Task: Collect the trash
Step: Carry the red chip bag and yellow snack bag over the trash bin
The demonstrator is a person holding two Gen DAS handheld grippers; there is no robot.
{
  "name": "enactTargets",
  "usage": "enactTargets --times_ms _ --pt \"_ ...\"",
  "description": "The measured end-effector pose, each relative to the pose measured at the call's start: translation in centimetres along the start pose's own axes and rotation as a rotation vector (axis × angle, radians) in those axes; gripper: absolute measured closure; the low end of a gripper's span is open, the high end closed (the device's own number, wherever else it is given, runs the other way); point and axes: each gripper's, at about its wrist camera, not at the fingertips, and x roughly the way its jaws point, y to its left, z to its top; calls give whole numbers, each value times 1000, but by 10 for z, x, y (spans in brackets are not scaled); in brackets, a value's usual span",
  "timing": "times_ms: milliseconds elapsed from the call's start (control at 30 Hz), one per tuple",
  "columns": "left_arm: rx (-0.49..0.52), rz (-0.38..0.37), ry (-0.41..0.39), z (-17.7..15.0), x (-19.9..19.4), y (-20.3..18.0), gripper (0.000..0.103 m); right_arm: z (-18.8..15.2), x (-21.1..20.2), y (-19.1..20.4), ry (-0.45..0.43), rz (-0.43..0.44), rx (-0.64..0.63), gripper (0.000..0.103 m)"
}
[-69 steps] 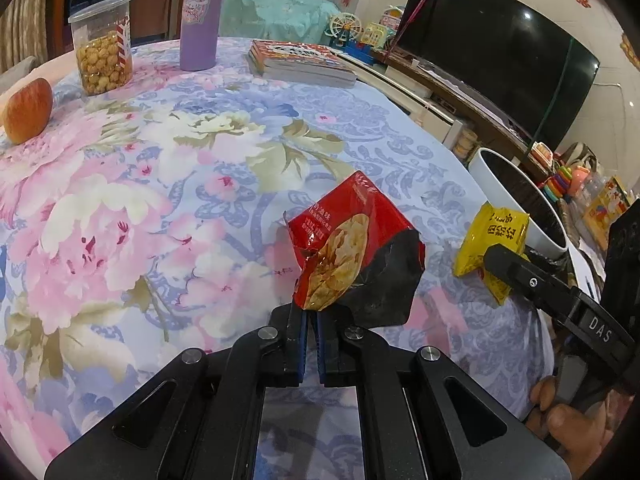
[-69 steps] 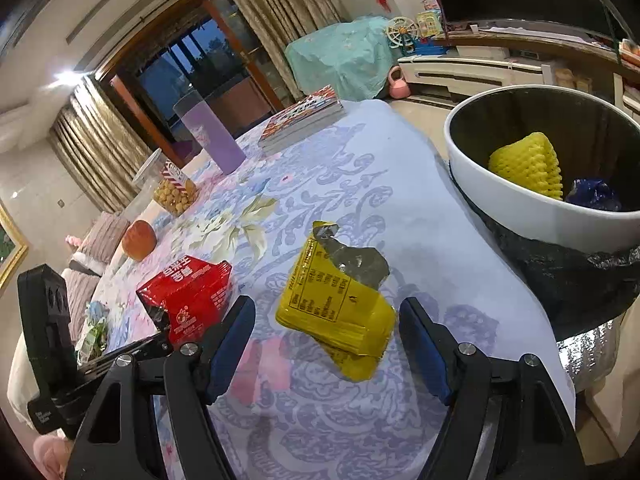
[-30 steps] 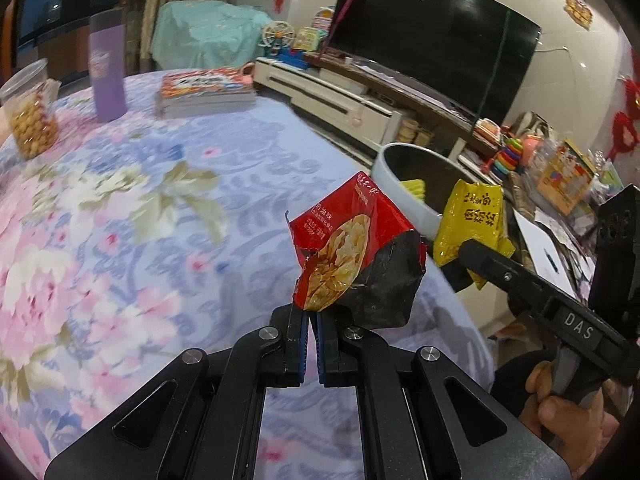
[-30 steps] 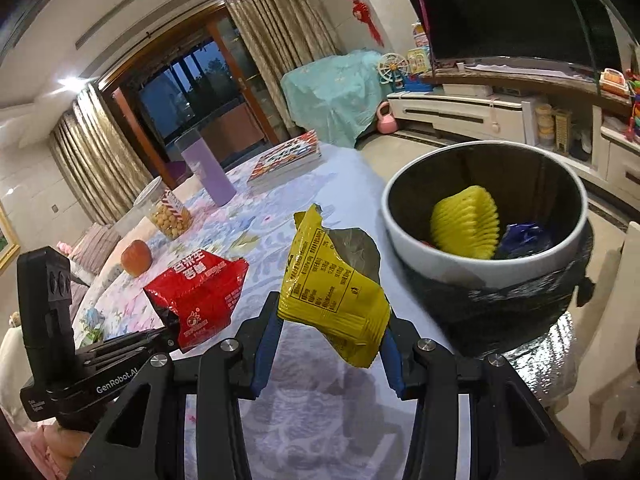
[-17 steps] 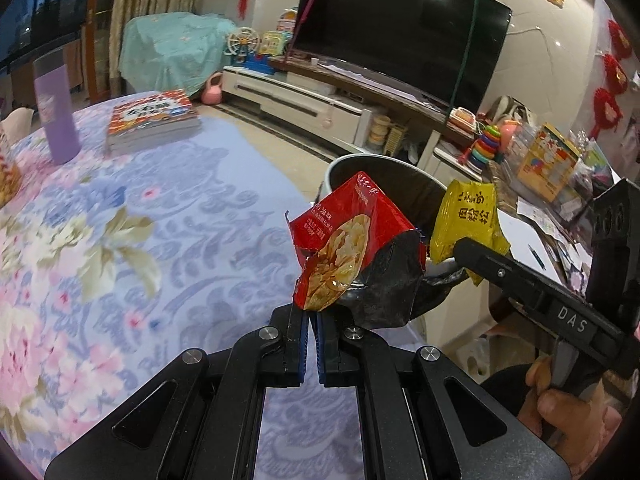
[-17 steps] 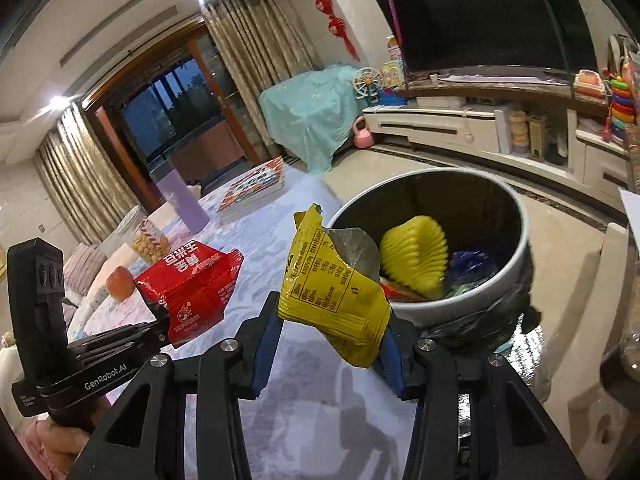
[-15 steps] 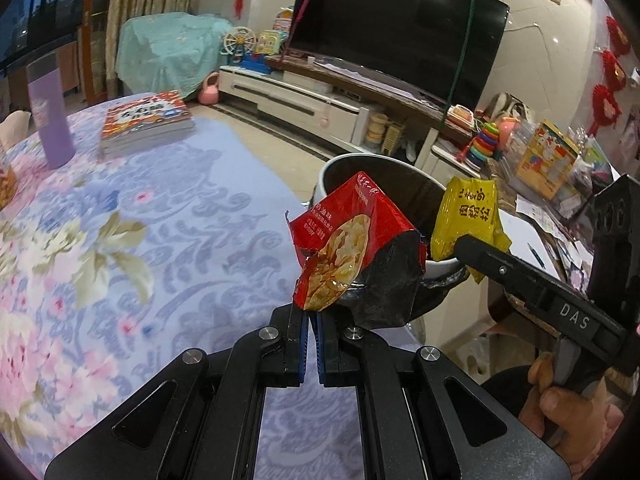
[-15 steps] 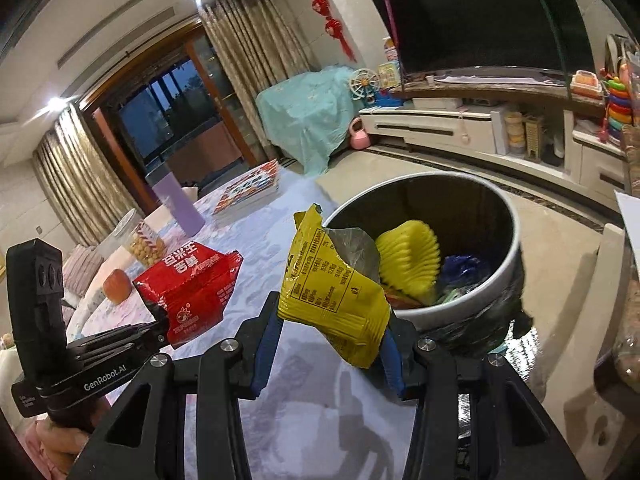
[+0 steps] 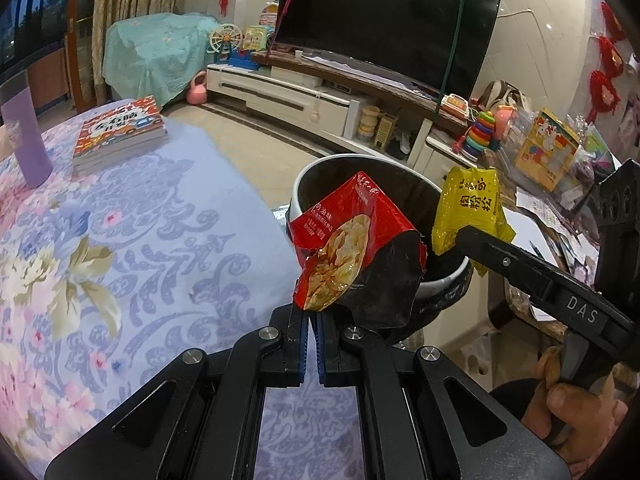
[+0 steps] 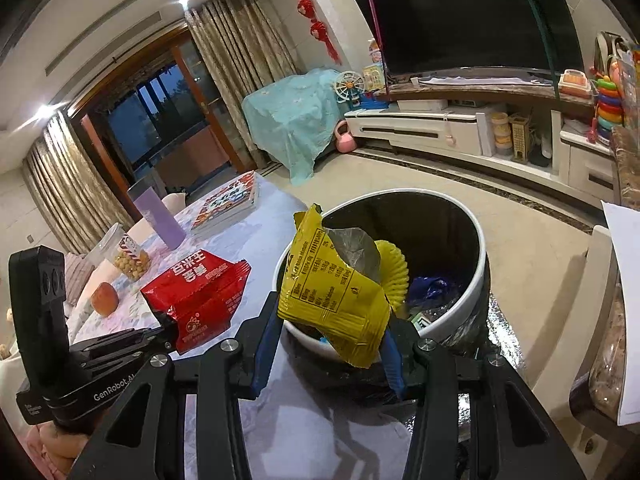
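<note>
My left gripper (image 9: 313, 322) is shut on the bottom corner of a red snack bag (image 9: 352, 248), held up at the table's edge just in front of the bin. The same red snack bag (image 10: 200, 292) shows at the left of the right wrist view. My right gripper (image 10: 330, 330) is shut on a yellow snack wrapper (image 10: 332, 288), which hangs over the near rim of a white round trash bin (image 10: 478, 276) with a black liner. In the left wrist view the yellow wrapper (image 9: 468, 208) sits above the bin (image 9: 300, 188). Yellow foam netting (image 10: 394, 276) and blue trash (image 10: 428, 288) lie inside.
A floral tablecloth (image 9: 120, 240) covers the table, with stacked books (image 9: 120, 132), a purple cup (image 9: 24, 140), a snack jar (image 10: 128, 256) and a bun (image 10: 105, 299) on it. A TV cabinet (image 10: 460, 132) and shelves with toys (image 9: 552, 152) stand behind the bin.
Both hands have carried their wrappers off the table toward the bin; the bin now looms larger, with the yellow wrapper over its rim and the red bag in front of it. Both grips are unchanged.
</note>
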Motion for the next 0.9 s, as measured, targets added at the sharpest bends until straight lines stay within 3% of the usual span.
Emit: enactTargets --times_ms 900 --pt "63 4 21 40 39 -27 100 32 16 -27 22 -41 0 57"
